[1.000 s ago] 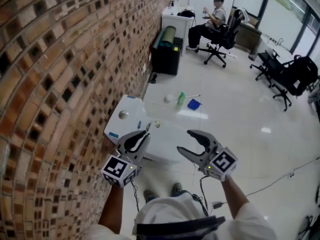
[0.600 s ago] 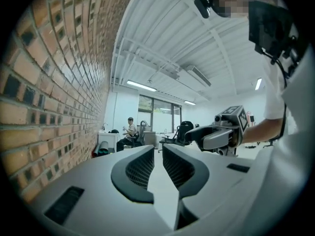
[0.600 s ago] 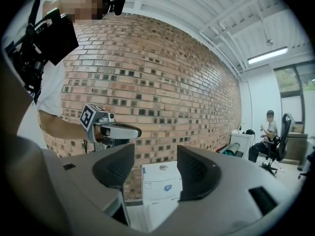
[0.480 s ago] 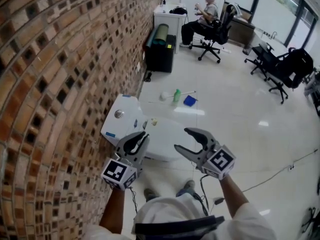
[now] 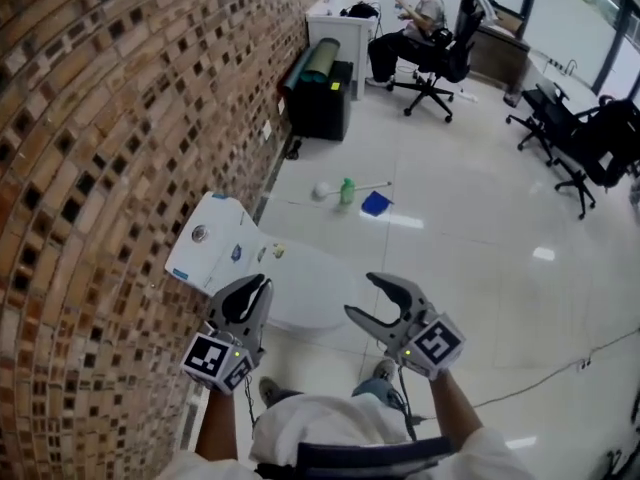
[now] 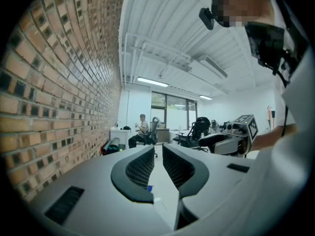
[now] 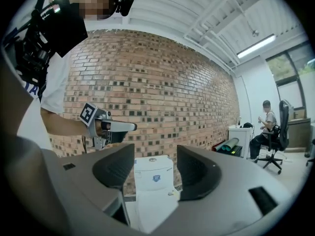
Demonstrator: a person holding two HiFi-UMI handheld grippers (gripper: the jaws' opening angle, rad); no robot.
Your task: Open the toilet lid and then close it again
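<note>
left gripper (image 5: 258,288): jaws together, nothing between them | right gripper (image 5: 362,296): jaws apart, empty | toilet lid (image 5: 305,286): down, ahead of and below both jaw pairs, untouched, framed in the right jaws' gap | tank (image 7: 153,173): beyond the lid, against the brick wall (image 5: 110,118)

Glossy white toilet (image 5: 290,278), rough brick wall (image 5: 100,118)
</note>
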